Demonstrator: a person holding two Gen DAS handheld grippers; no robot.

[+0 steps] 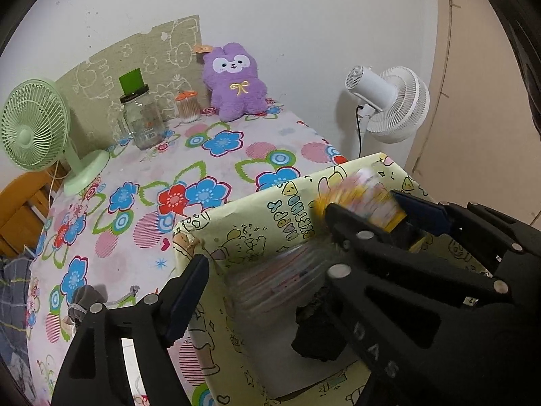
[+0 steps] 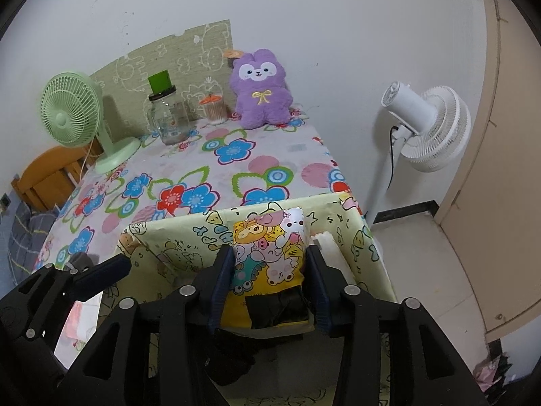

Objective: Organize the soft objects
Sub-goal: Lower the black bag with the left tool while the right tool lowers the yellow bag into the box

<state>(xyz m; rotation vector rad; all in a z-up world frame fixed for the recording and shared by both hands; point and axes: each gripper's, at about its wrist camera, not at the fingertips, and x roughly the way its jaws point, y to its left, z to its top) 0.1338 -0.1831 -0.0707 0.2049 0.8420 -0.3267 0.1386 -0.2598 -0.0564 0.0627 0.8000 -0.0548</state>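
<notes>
Over box: right hand-held gripper pinching pouch
Left hand-held gripper: spread, empty
Pouch: light, soft, crushable; best gripped mid-sides

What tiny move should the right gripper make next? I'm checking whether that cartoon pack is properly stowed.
Probably lower it a little further before letting go. The right gripper has the cartoon-print pack between its pads, upright above the yellow box, not visibly resting on anything. The left gripper stands open beside it.
</notes>
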